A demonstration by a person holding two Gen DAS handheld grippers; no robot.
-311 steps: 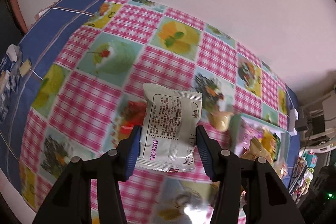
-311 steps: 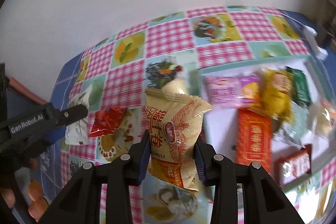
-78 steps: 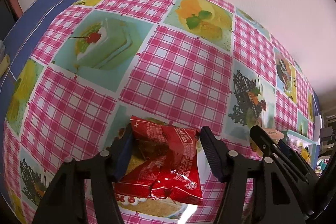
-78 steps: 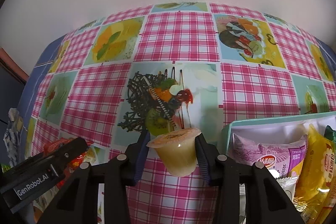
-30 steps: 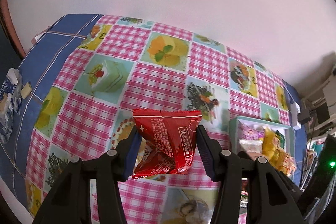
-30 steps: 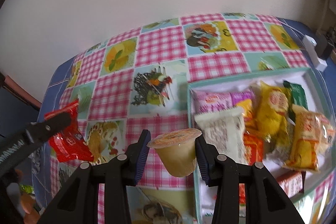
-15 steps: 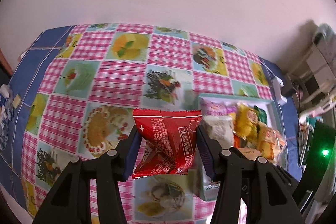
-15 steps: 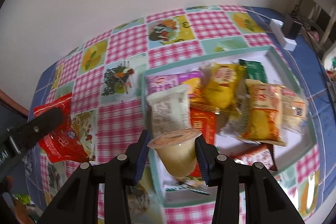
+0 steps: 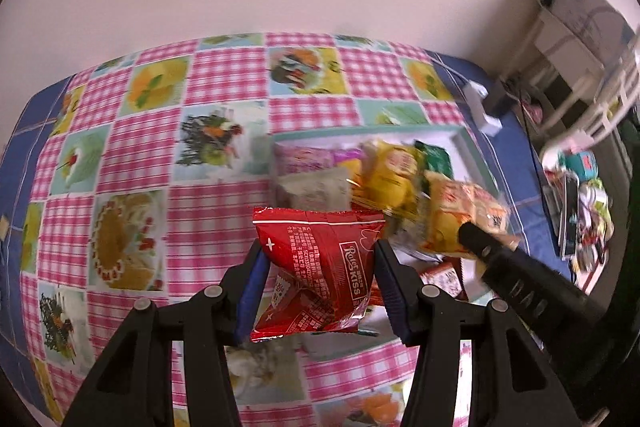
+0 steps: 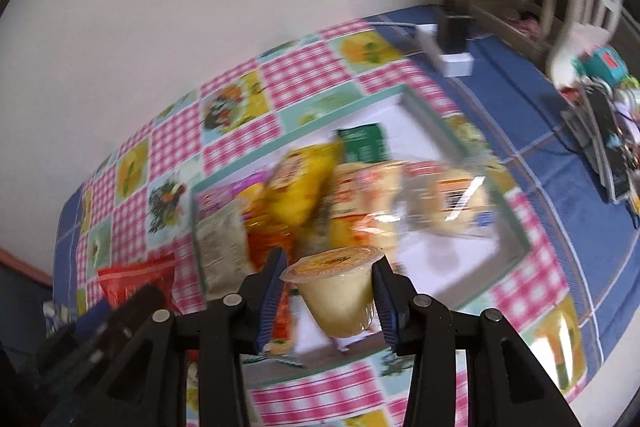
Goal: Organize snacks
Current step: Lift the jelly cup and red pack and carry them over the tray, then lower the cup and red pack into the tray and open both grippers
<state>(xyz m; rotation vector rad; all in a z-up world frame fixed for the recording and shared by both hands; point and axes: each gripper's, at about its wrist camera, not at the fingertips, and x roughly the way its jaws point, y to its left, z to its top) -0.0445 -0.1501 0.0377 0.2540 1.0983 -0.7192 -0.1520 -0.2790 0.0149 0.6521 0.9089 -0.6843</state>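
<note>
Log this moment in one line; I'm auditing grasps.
left gripper: red packet | right gripper: jelly cup | both above tray

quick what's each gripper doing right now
Left gripper: closed on the red snack packet.
Right gripper: closed on the jelly cup.

Motion-blurred snack packets (image 10: 360, 187) in tray (image 10: 516, 227), labels unreadable

red crinkled snack packet (image 9: 318, 269) held upright above the tray's (image 9: 474, 151) 7 o'clock corner; sealed jelly cup (image 10: 336, 293) tilted over piled snacks (image 10: 304, 195).
</note>
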